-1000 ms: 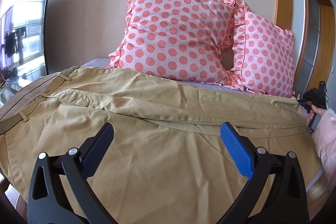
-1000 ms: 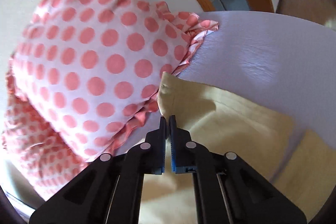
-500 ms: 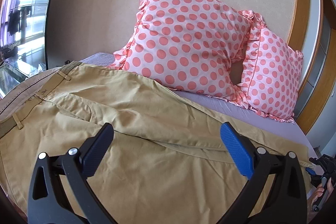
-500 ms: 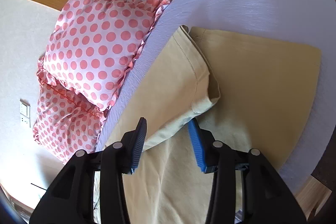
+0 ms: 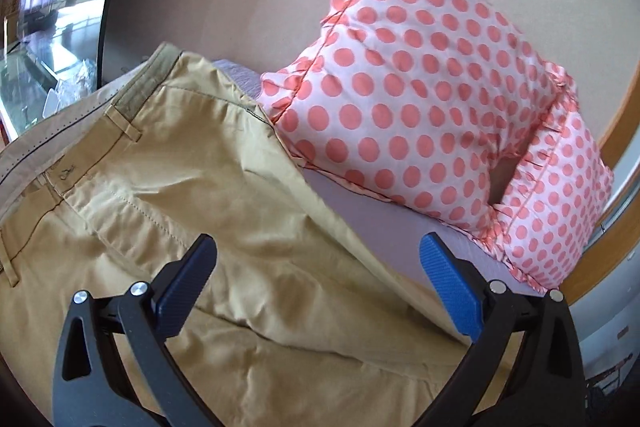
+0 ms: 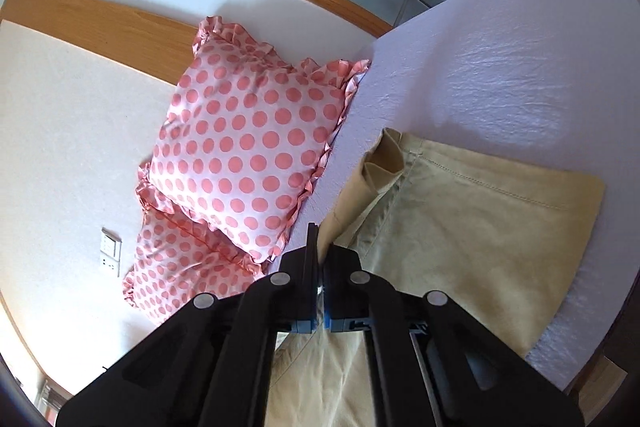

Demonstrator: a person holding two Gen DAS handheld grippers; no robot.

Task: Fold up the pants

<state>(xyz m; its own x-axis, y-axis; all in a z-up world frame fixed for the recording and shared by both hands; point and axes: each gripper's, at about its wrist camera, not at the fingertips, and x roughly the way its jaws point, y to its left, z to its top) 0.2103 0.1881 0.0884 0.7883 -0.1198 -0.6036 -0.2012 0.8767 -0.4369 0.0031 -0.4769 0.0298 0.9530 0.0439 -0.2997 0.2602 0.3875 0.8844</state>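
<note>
Tan pants (image 5: 200, 211) lie spread on the lilac bed sheet (image 5: 392, 235), waistband at the far left. My left gripper (image 5: 316, 271) is open and empty, its blue pads hovering above the upper leg area. In the right wrist view the pant legs (image 6: 472, 227) lie near the bed's corner, one hem folded up. My right gripper (image 6: 320, 247) is shut on the edge of the upper pant leg and holds it a little above the other leg.
Two pink polka-dot pillows (image 5: 420, 99) lean on the wall behind the pants; they also show in the right wrist view (image 6: 244, 151). A mirror (image 5: 52, 7) stands far left. The bed sheet's edge (image 6: 580, 327) runs close to the hems.
My right gripper opened, then shut again on the upper pant leg's edge further back from the hem. My left gripper swung toward the waistband, staying open.
</note>
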